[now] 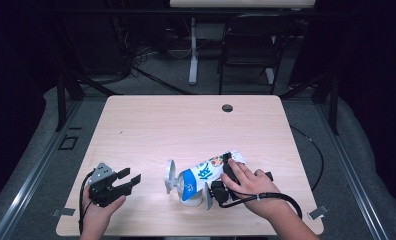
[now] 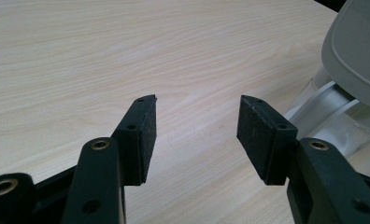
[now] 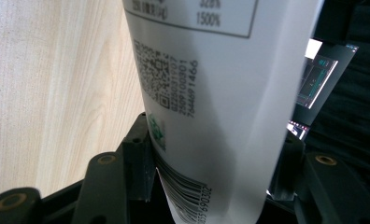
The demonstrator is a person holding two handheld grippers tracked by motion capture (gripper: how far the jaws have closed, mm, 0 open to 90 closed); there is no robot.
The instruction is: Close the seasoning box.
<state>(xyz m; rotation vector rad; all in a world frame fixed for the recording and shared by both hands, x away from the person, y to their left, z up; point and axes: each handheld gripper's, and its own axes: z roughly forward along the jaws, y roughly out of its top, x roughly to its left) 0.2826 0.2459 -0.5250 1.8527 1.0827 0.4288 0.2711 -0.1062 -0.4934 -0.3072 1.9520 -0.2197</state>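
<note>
A white and blue pouch (image 1: pixel 206 175) with fruit print leans tilted near the table's front, its blue lower end at a clear container (image 1: pixel 192 199) whose grey lid (image 1: pixel 170 175) stands up beside it. My right gripper (image 1: pixel 227 169) is shut on the pouch's upper part. In the right gripper view the white pouch back (image 3: pixel 211 107), with barcode and QR code, is pinched between both pads of that gripper (image 3: pixel 216 154). My left gripper (image 1: pixel 129 176) rests low at the front left, open and holding nothing. In its own view the left gripper (image 2: pixel 197 116) faces bare wood, with the grey lid (image 2: pixel 356 51) and clear container (image 2: pixel 323 112) at the right.
The light wooden table (image 1: pixel 186 125) has a cable hole (image 1: pixel 227 108) near its far edge. A black chair (image 1: pixel 248 45) and a desk leg (image 1: pixel 193 50) stand beyond the table. A lit screen (image 3: pixel 318 74) shows behind the pouch.
</note>
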